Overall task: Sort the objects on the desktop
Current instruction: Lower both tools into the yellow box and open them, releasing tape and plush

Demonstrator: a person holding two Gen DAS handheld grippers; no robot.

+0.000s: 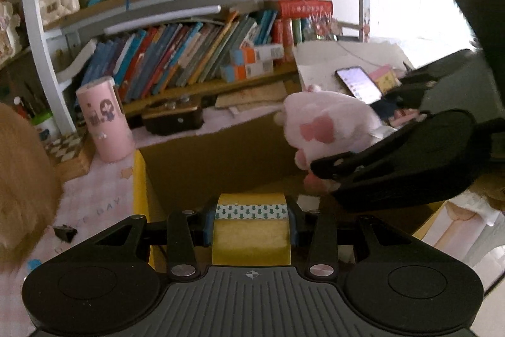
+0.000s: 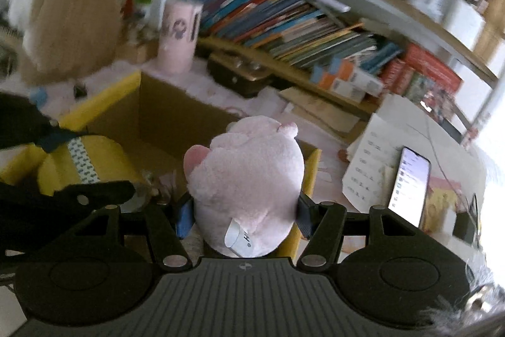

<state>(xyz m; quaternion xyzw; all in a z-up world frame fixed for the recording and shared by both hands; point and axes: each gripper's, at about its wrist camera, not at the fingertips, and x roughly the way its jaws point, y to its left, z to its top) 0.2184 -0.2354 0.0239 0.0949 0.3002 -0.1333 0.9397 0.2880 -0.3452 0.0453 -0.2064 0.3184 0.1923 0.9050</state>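
My left gripper (image 1: pixel 251 221) is shut on a yellow tape roll (image 1: pixel 251 229) with a patterned band, held over the open cardboard box (image 1: pixel 221 153). My right gripper (image 2: pixel 244 210) is shut on a pink plush toy (image 2: pixel 249 176), its blue pads pressing the toy's sides above the box's right part. In the left wrist view the plush toy (image 1: pixel 328 125) and the right gripper's black body (image 1: pixel 404 166) hang at the right. In the right wrist view the tape roll (image 2: pixel 85 160) sits at the left in the left gripper, above the cardboard box (image 2: pixel 164 116) with yellow rims.
A pink cylinder container (image 1: pixel 105 119) stands left of the box on a pink mat. A dark small case (image 1: pixel 173 116) lies behind the box. Bookshelves (image 1: pixel 189 59) fill the back. A lit phone (image 2: pixel 408 185) leans on papers to the right. A large tan plush (image 2: pixel 72 21) sits far left.
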